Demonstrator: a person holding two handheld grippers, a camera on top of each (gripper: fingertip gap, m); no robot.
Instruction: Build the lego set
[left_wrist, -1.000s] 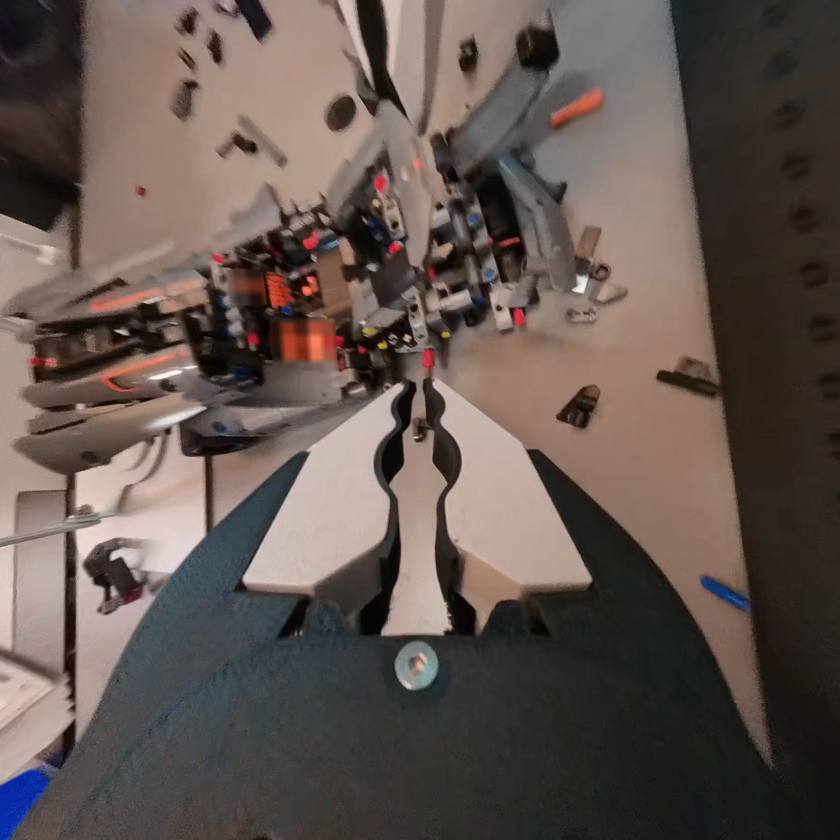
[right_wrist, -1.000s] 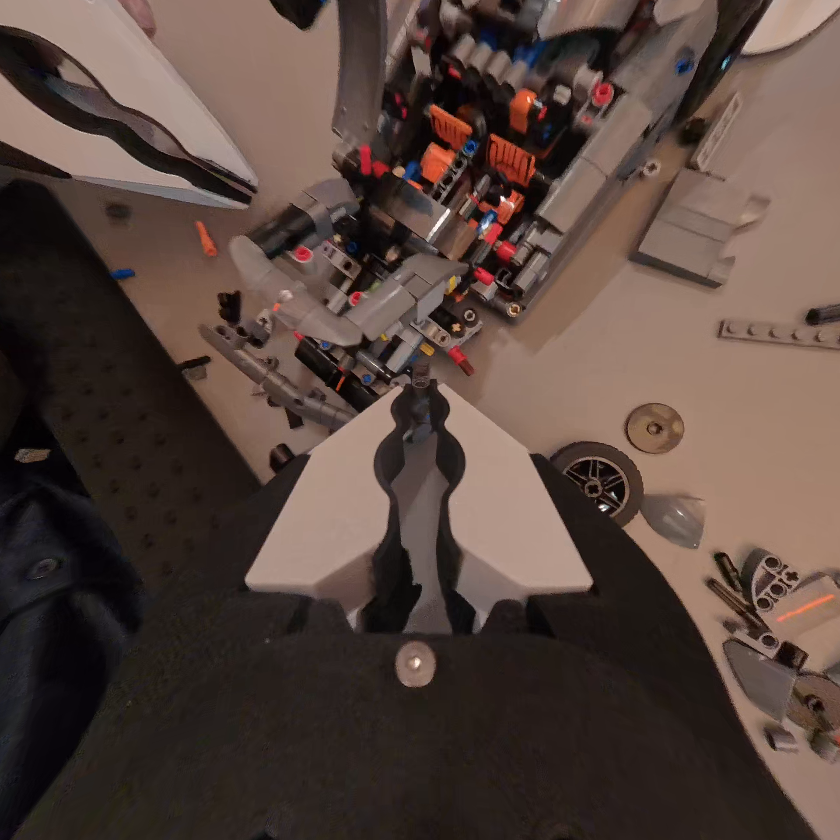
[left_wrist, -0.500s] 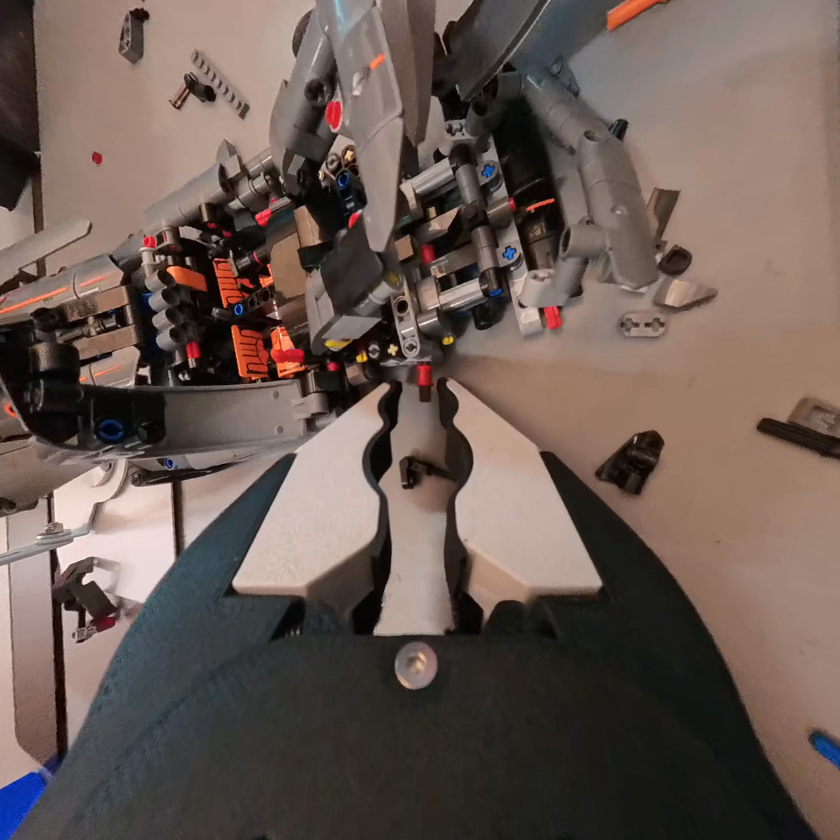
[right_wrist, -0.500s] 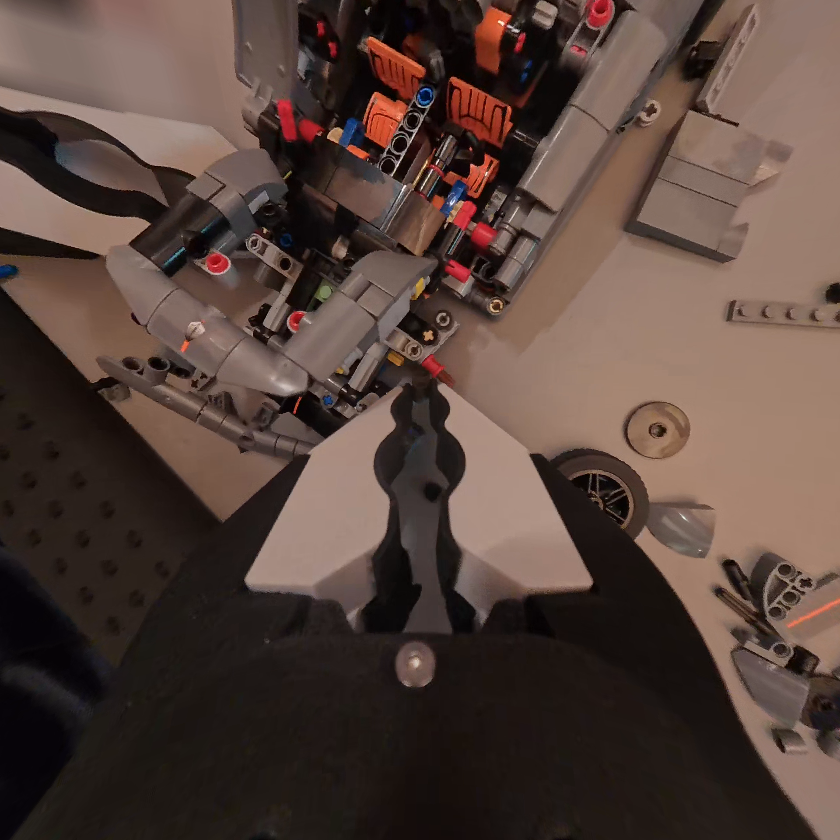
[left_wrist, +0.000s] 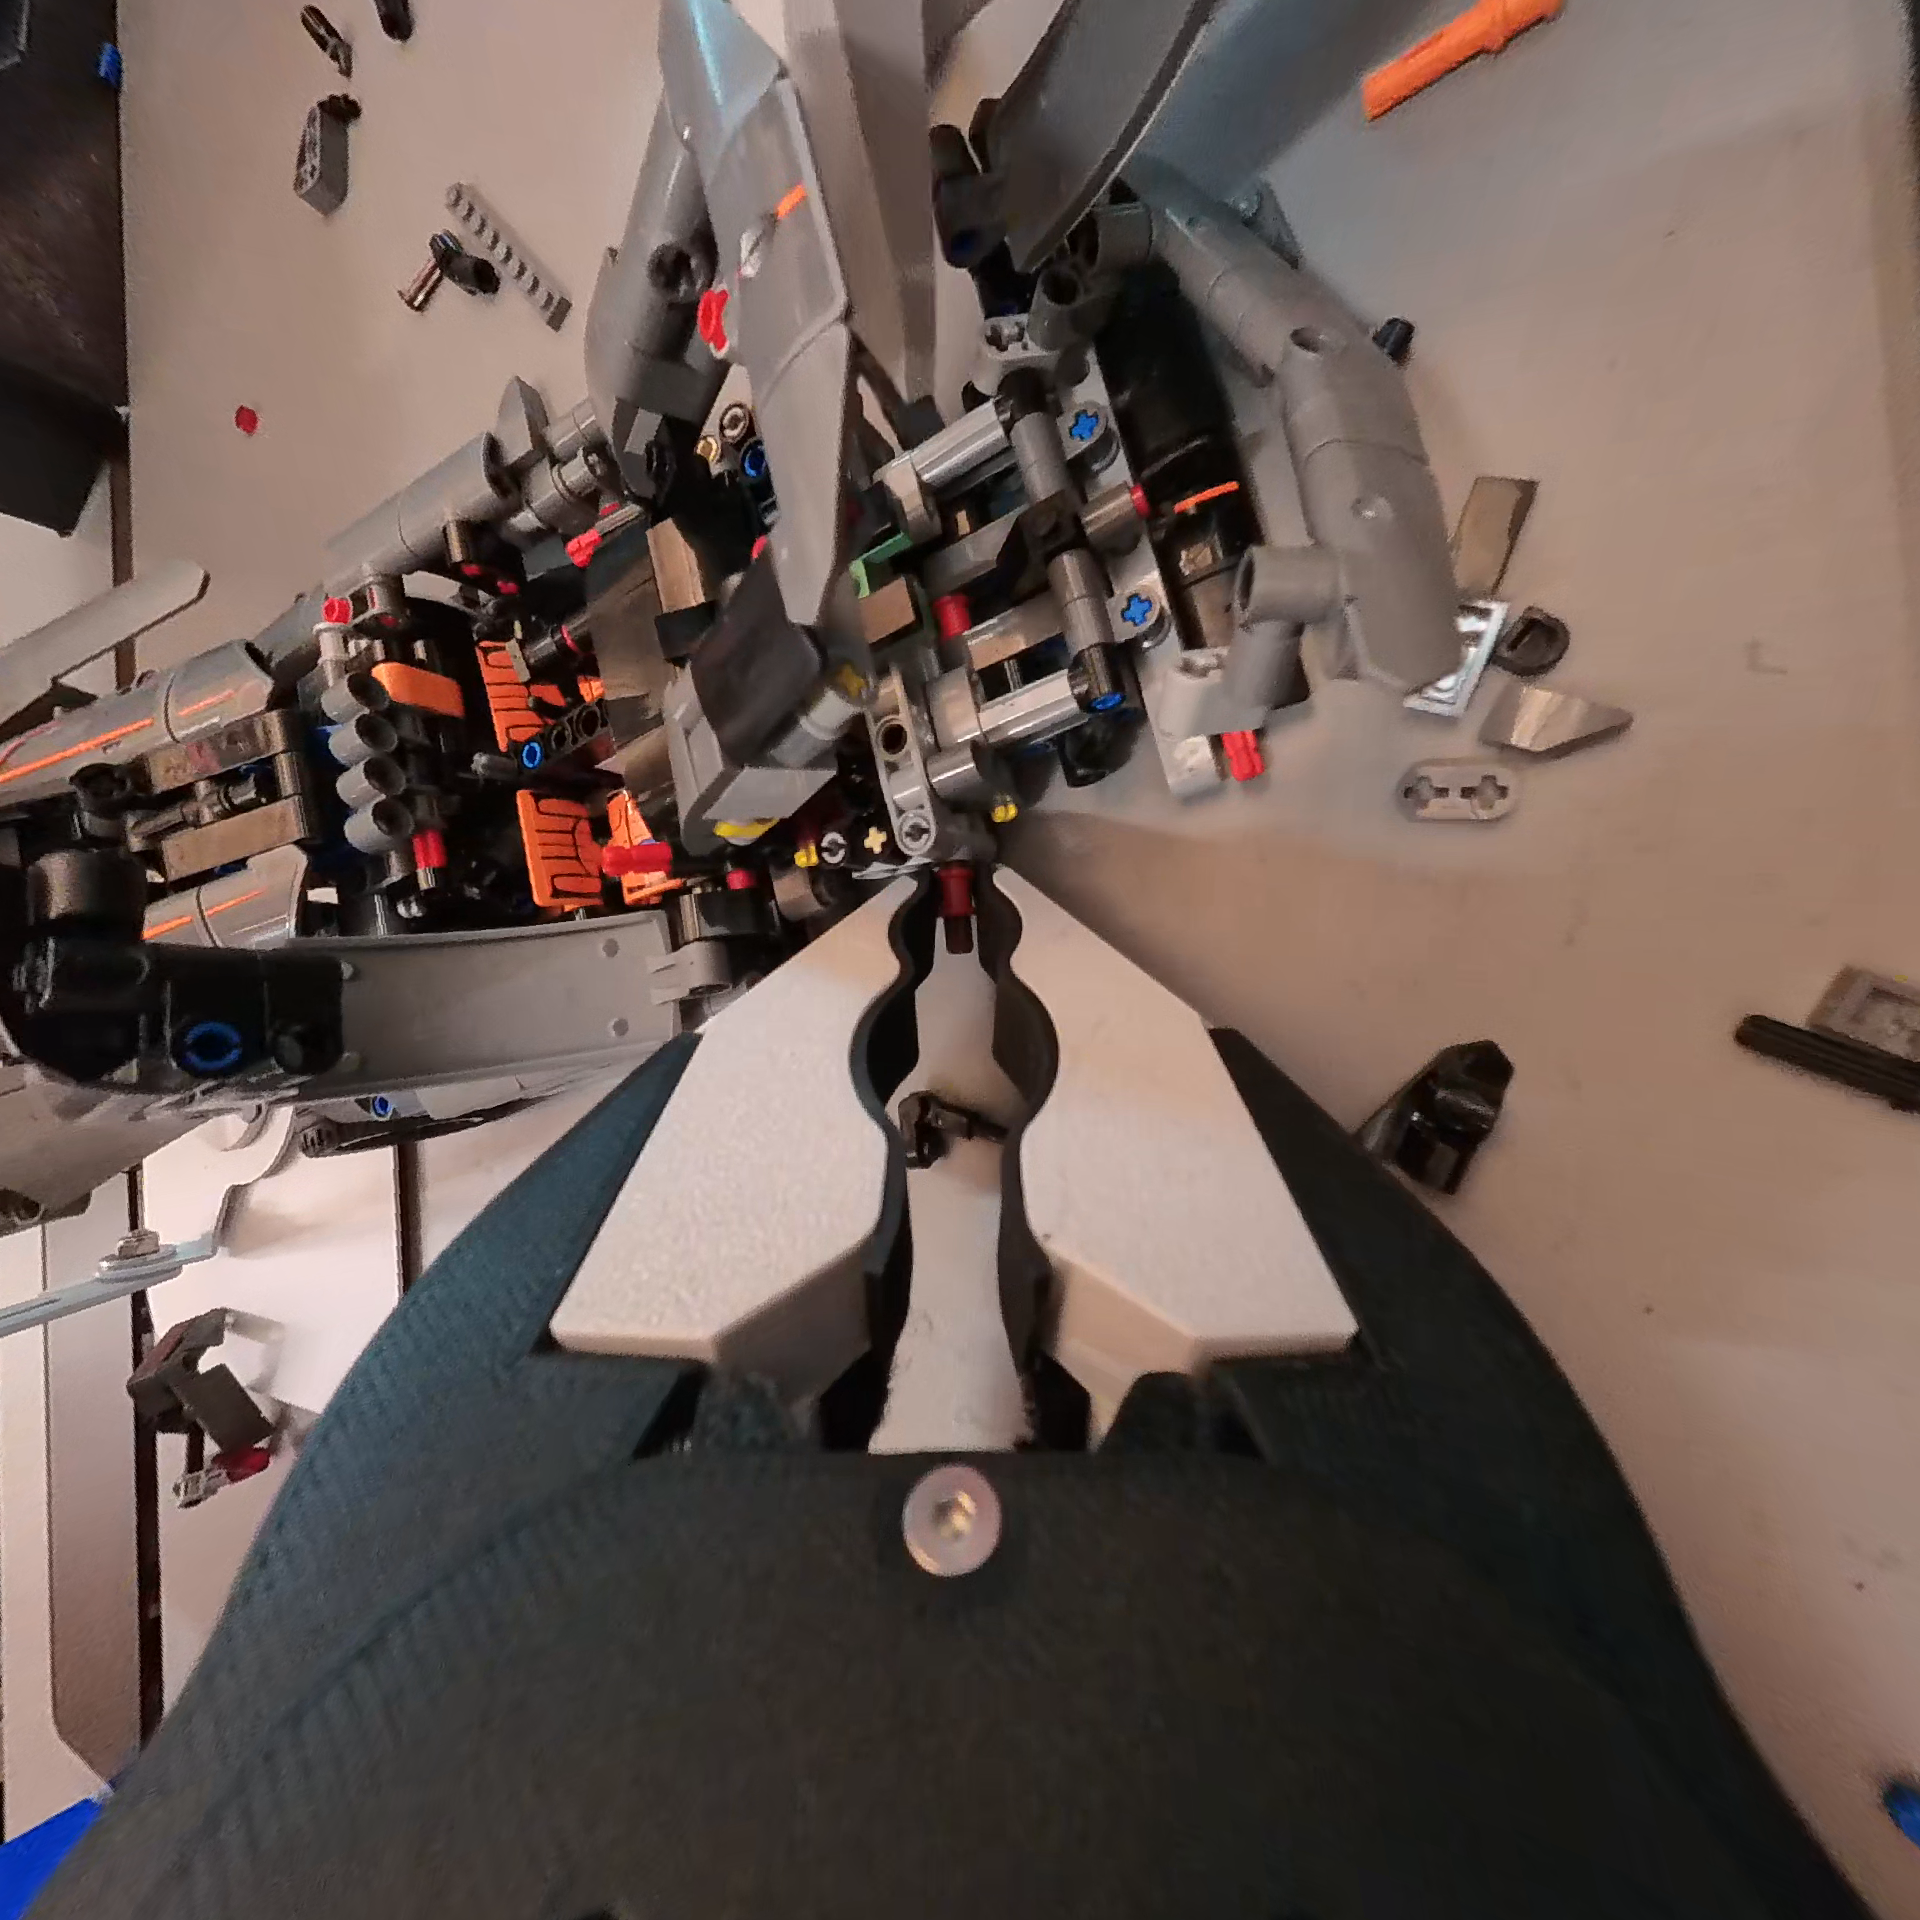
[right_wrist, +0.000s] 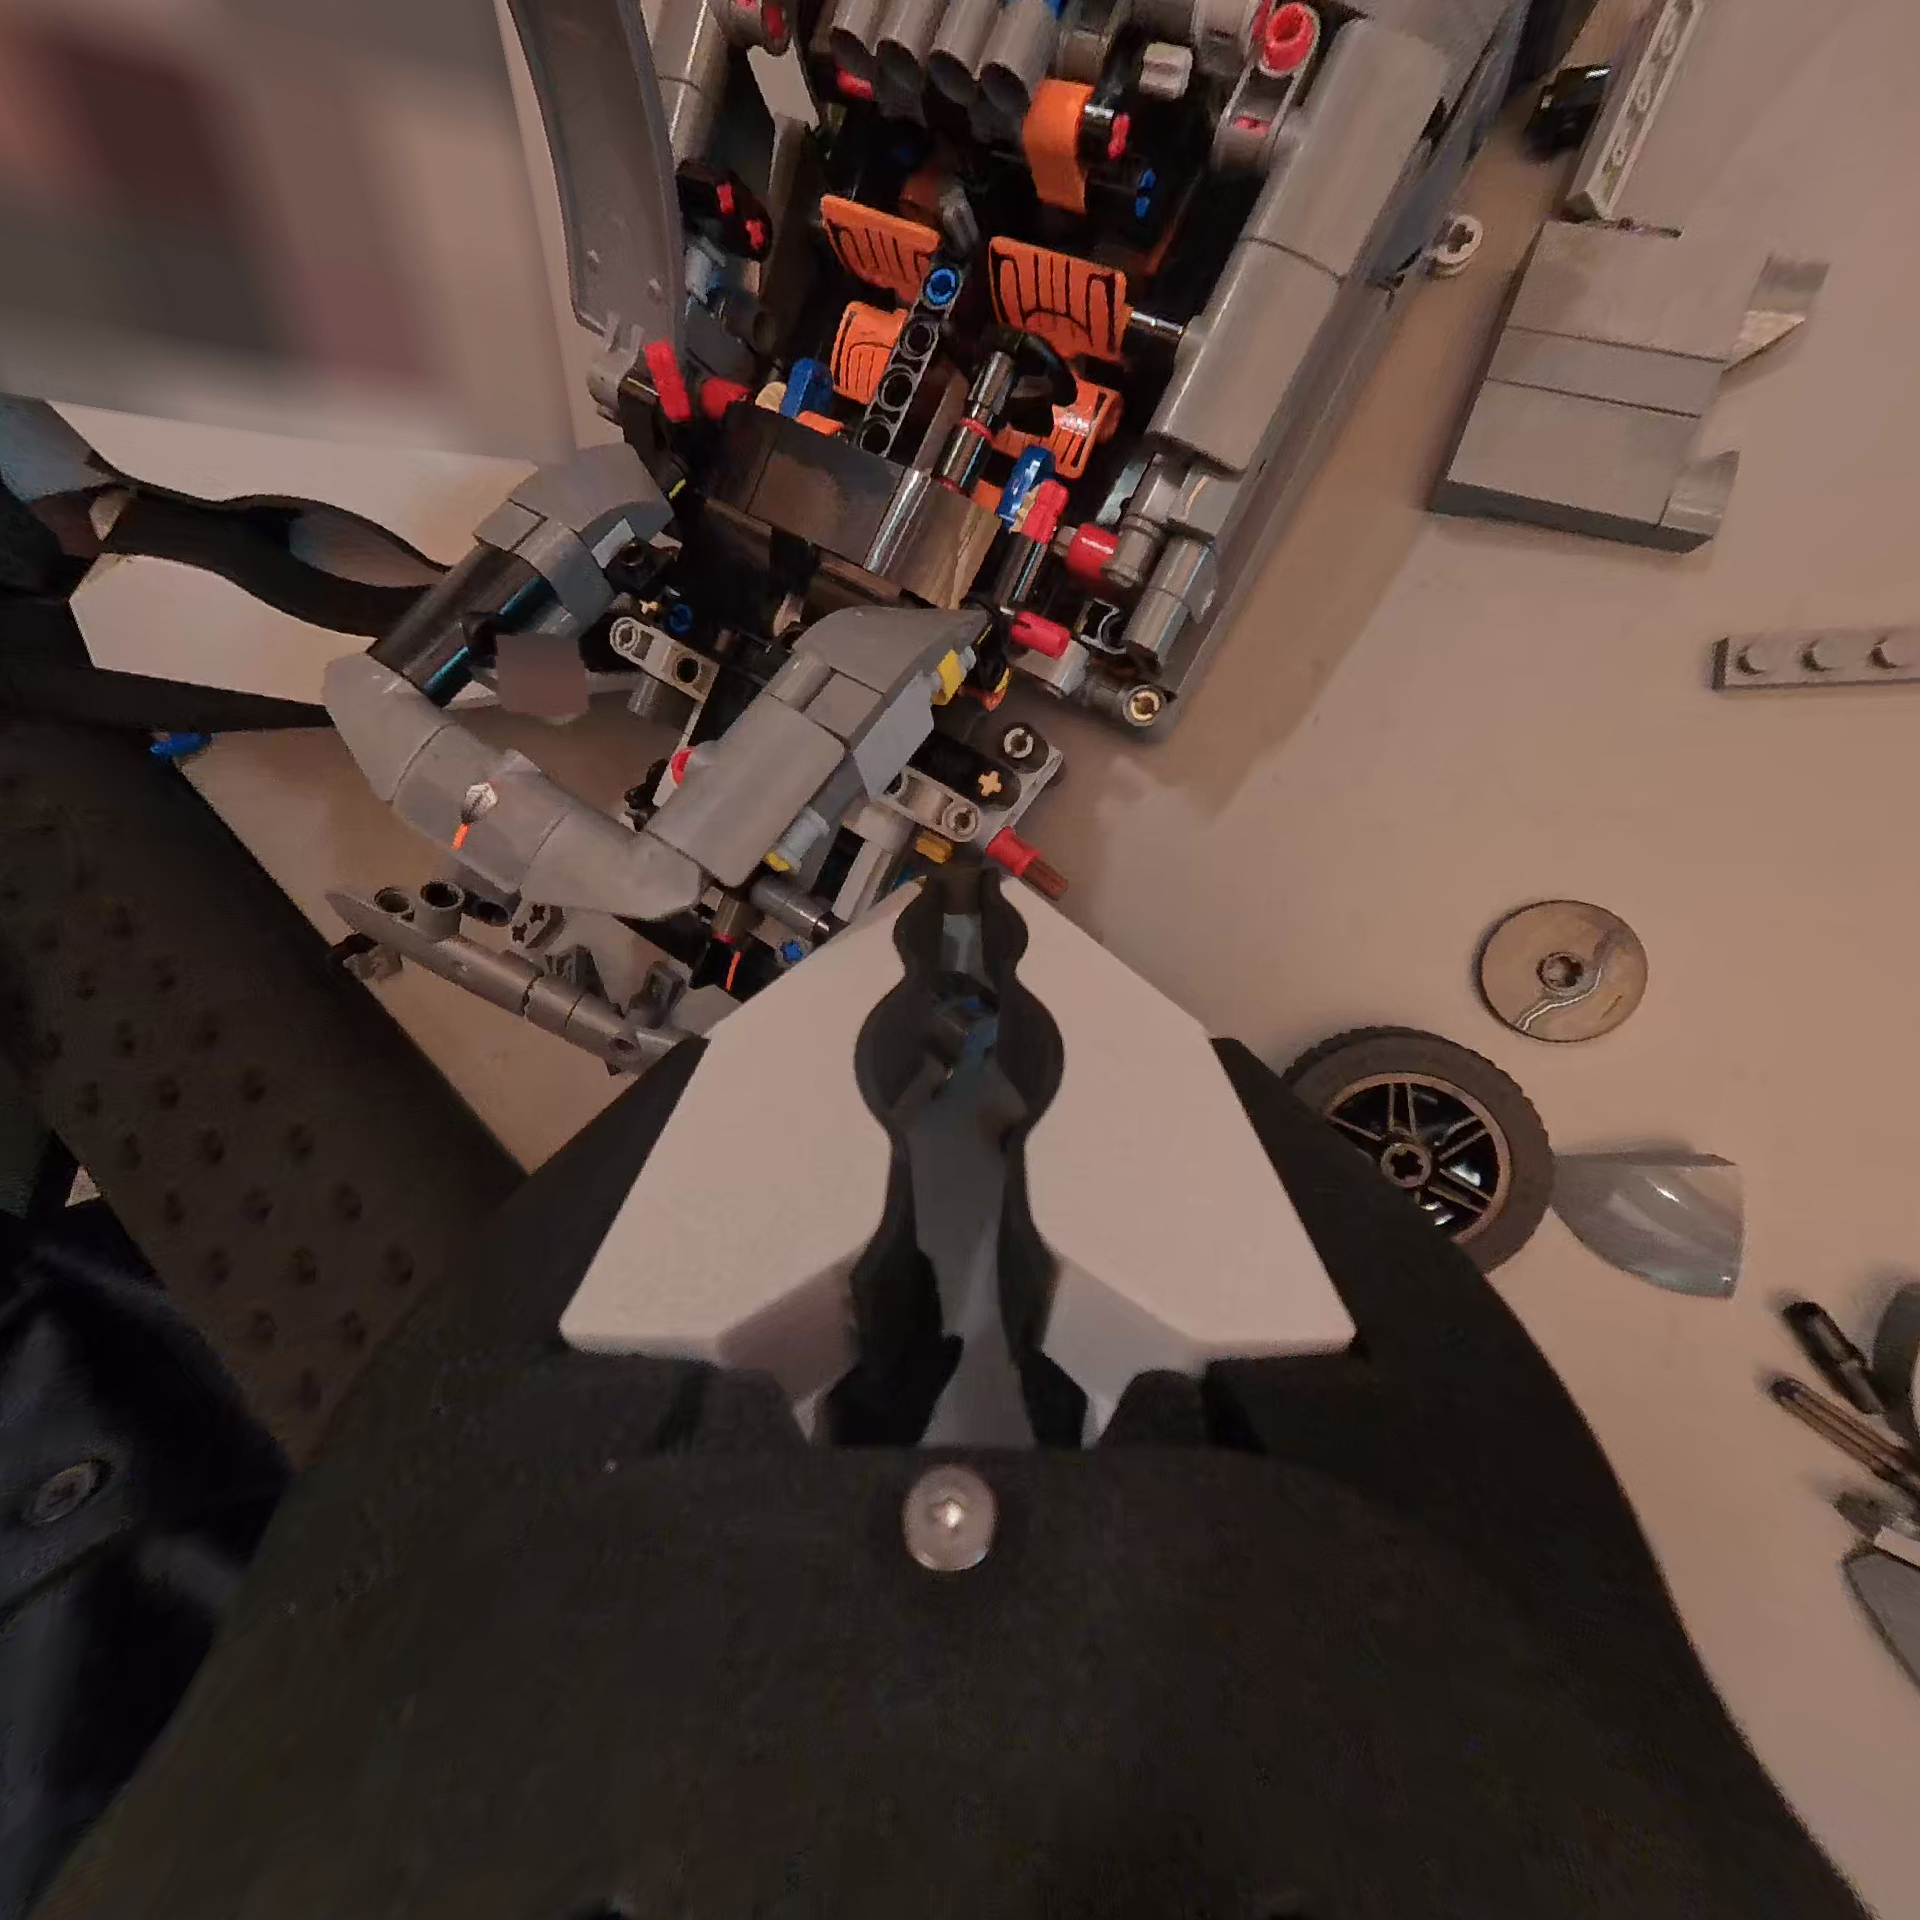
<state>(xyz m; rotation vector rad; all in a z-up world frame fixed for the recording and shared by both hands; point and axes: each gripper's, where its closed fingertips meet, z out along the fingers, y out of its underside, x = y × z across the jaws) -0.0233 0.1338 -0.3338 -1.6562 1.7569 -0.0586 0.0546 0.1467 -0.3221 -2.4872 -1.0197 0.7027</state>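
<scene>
Model, grey, part-built, centre table: rigid, heavy, panels likely pop off; hold by frame. Left gripper fingers apart around red pin. Right gripper clamped on dark piece at near edge.

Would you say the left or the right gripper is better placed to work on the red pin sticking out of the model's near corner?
Left, probably. The left gripper has its open tips either side of the red pin; the right gripper is shut on a dark piece.
</scene>
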